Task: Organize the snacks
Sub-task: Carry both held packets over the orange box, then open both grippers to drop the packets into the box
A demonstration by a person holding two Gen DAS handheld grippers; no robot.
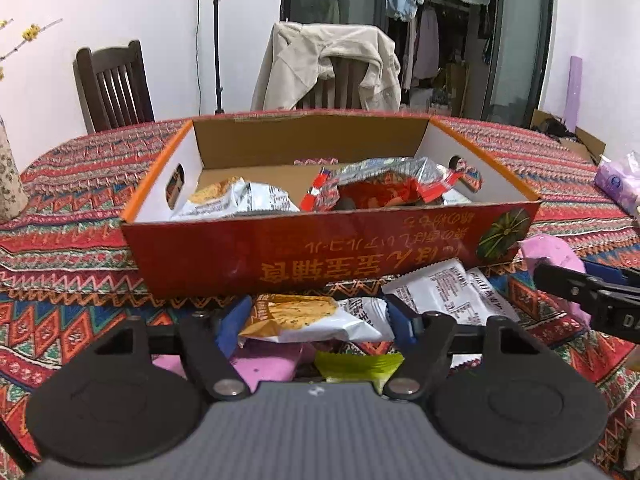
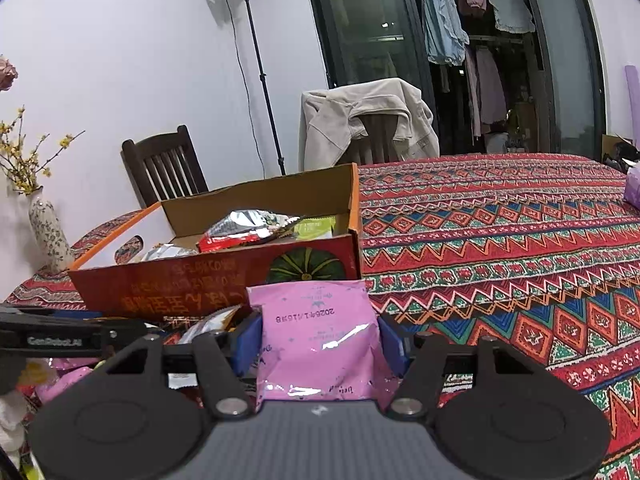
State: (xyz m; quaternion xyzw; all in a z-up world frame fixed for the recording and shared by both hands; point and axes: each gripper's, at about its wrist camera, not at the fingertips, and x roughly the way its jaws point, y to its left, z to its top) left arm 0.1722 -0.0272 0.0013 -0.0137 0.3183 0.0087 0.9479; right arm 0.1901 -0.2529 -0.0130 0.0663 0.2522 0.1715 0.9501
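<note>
A patterned red tablecloth [image 2: 500,240] is covering the table, with a dark wooden chair [image 1: 114,84] and a second chair draped in a beige jacket [image 1: 328,64] standing behind it, by a white wall and a glass door (clothes are hanging beyond it). A red cardboard box [image 1: 328,248] is sitting open on the cloth, holding a white cracker packet [image 1: 236,200] and a red foil packet [image 1: 384,188]. The left gripper [image 1: 316,320] is closing its blue pads on a cracker snack packet [image 1: 304,318] just before the box. The right gripper [image 2: 318,340] is clamping a pink packet [image 2: 316,336], upright, near the box's corner.
</note>
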